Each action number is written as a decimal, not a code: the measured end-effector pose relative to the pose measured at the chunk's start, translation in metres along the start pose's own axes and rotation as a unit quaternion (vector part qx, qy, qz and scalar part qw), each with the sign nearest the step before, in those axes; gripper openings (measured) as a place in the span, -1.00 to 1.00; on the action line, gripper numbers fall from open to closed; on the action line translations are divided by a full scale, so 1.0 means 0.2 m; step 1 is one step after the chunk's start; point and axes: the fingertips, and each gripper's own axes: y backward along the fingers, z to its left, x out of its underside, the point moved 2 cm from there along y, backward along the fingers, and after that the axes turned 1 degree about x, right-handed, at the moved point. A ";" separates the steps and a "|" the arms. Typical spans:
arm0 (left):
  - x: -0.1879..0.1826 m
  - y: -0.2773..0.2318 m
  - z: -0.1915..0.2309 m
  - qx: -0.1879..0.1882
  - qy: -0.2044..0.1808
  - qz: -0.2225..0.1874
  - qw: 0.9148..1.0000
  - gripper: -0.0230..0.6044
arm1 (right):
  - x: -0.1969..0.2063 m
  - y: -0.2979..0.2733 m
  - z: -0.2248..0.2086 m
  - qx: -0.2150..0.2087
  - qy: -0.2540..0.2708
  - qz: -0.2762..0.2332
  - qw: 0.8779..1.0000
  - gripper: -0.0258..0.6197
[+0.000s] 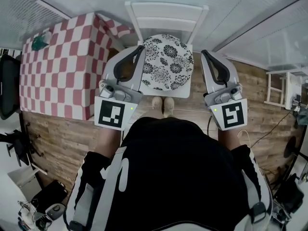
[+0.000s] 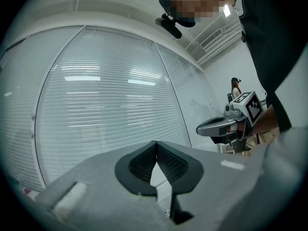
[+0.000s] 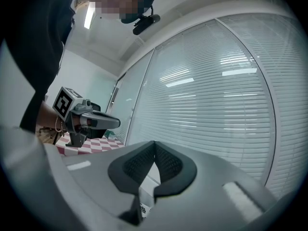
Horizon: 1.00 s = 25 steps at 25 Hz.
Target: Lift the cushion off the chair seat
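- Two views, the left gripper view and the right gripper view, look level at a glazed wall with blinds (image 2: 110, 109). In them the cushion is only a sliver of print under my jaw bodies, too small to read.
- In the head view my torso cuts off the floor near me; only my shoes (image 1: 162, 105) show beyond it.
- The chair legs are hidden under the seat.
- My left gripper (image 1: 140, 48) overlaps the cushion's left edge in the head view; I cannot tell whether it touches.
- My left gripper's jaws are pressed together with nothing between them.
- My right gripper (image 1: 204, 53) stands just beside the cushion's right edge, its jaws likewise pressed together and empty.
- To the left, the table with a red-and-white checked cloth (image 1: 57, 61) stands close to the chair (image 1: 166, 13), and my left gripper sits between them.
- To the right, the wooden floor (image 1: 250, 81) lies open as far as a white rack (image 1: 279, 88).
- The chair back stands at the far side, towards the wall.
- The cushion (image 1: 168, 64) is round, white with a black floral print. It lies flat on the white seat, covering most of it, directly ahead between my two grippers.
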 end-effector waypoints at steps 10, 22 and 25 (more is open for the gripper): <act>0.02 -0.03 0.07 0.018 0.005 -0.004 1.000 -0.93 | 0.01 -0.05 0.02 0.012 -0.004 0.011 1.000 -0.92; 0.13 -0.01 0.06 0.030 0.013 0.014 0.999 -0.93 | 0.06 -0.10 0.09 -0.011 -0.013 0.008 1.000 -0.92; 0.16 0.00 0.07 0.028 0.017 0.017 0.999 -0.93 | 0.08 -0.10 0.10 -0.019 -0.014 0.010 1.000 -0.92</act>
